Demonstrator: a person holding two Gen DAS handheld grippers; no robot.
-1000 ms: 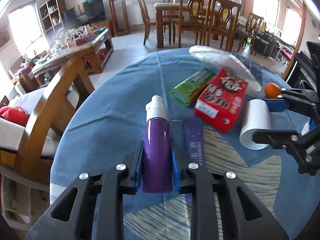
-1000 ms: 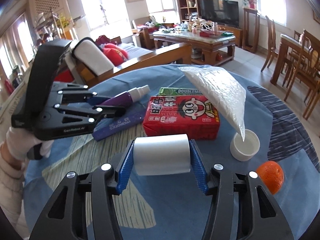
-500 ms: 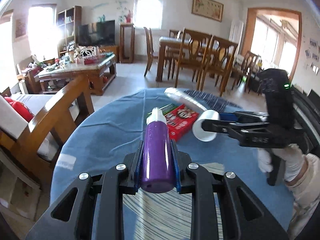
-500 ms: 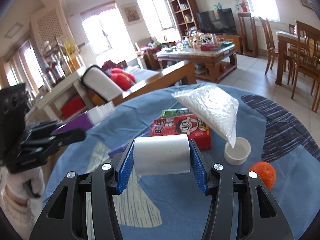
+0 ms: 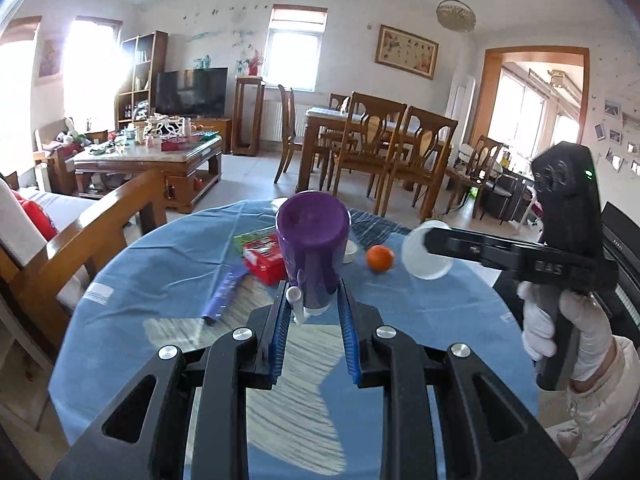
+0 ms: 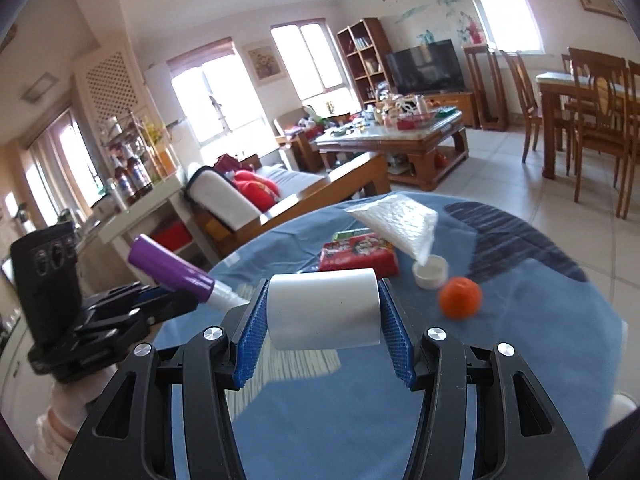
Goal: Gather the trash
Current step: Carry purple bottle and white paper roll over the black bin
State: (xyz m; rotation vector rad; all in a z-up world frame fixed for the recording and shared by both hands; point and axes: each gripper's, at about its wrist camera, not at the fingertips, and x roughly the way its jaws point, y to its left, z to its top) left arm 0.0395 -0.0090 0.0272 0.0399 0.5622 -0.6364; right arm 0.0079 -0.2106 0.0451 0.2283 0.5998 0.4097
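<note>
A purple spray bottle (image 5: 313, 254) is clamped between the pads of the left gripper (image 5: 313, 312) above the blue-clothed round table (image 5: 160, 280), tipped so that its flat base faces the lens and its white nozzle end is largely hidden between the pads. A white roll (image 6: 324, 309) is gripped by its ends in the right gripper (image 6: 324, 320), its underside out of sight. On the far part of the table, a red packet (image 6: 358, 256) is partly covered by a clear plastic bag (image 6: 396, 220), with a small white cup (image 6: 431, 273) and an orange (image 6: 460, 297) to the right.

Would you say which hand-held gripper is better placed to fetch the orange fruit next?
Neither is free: the left hand-held gripper holds a purple spray bottle, the right a white roll. The orange fruit lies nearer the right.
</note>
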